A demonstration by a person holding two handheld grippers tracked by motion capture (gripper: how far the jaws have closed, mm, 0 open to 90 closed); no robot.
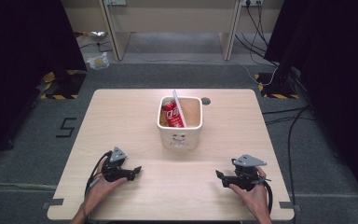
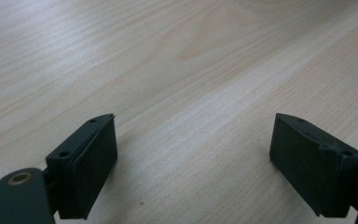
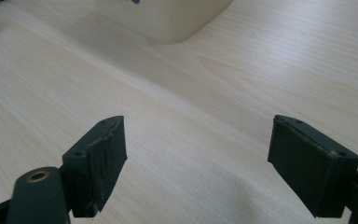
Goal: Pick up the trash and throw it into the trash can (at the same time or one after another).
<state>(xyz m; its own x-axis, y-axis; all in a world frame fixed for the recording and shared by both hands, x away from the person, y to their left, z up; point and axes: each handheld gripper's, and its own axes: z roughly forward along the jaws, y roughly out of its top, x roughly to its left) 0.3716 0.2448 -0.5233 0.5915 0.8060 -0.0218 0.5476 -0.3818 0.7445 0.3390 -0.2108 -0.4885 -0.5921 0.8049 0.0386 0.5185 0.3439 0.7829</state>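
The right tongs [image 3: 196,163] gape wide over bare table [image 3: 223,112], the cream bin [image 3: 163,18] standing well beyond.

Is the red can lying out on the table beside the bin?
No, the red can stands inside the white bin, not on the table.

Cream square tub [image 1: 180,135]: sitting upright mid-table, printed face toward the person. Red can [image 1: 170,113]: standing inside, left. White flat card [image 1: 179,108]: leaning tilted against the can.

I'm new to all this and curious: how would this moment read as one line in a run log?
left gripper: open, empty, low over table | right gripper: open, empty | red can and white card: inside white bin, untouched
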